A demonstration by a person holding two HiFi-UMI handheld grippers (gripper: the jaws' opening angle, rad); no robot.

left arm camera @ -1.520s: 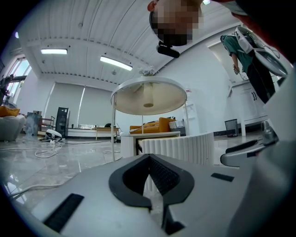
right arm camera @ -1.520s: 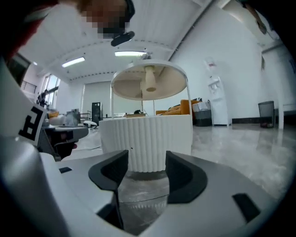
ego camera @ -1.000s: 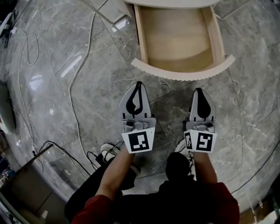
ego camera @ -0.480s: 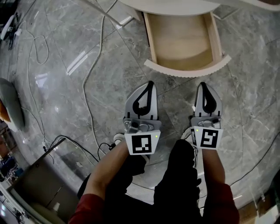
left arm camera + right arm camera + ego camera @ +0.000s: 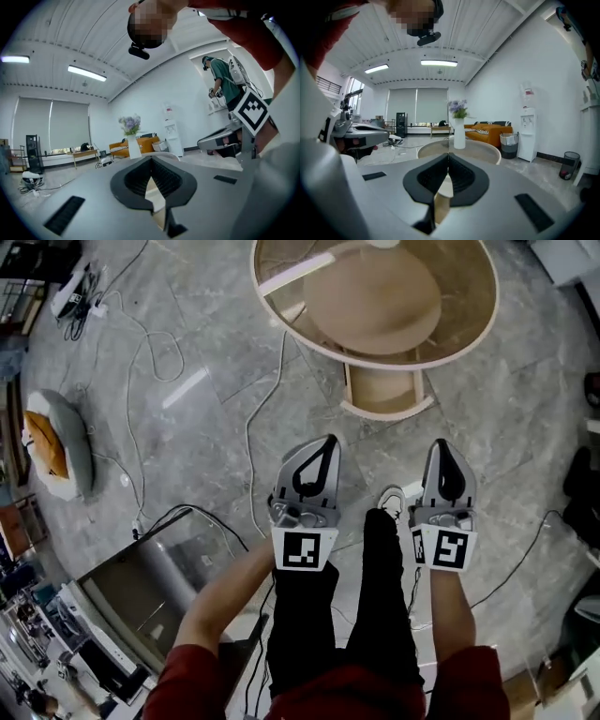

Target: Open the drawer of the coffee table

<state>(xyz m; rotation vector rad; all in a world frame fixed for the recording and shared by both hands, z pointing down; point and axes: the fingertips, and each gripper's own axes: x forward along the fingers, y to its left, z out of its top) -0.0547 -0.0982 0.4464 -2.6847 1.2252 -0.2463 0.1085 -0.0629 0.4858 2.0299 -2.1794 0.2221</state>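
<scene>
Tools, hand-held: 2, namely left tool (image 5: 328,441) and right tool (image 5: 442,445).
Marker cubes (image 5: 305,551): 2, one per tool.
Round bench (image 5: 483,150): 1.
Drawer (image 5: 384,390): 1.
Vase of flowers (image 5: 459,130): 1.
Orange sofa (image 5: 490,132): 1.
Water dispenser (image 5: 528,133): 1.
Bins: 2, namely grey bin (image 5: 509,146) and dark bin (image 5: 568,172).
Ceiling strip lights (image 5: 439,62): 2 lit in the right gripper view.
White shoe (image 5: 392,502): 1 showing.
Round floor cushion (image 5: 58,448): 1.
Second person, green top (image 5: 224,79): 1.
Floor cables (image 5: 249,451): several, tangled; no firm count.
</scene>
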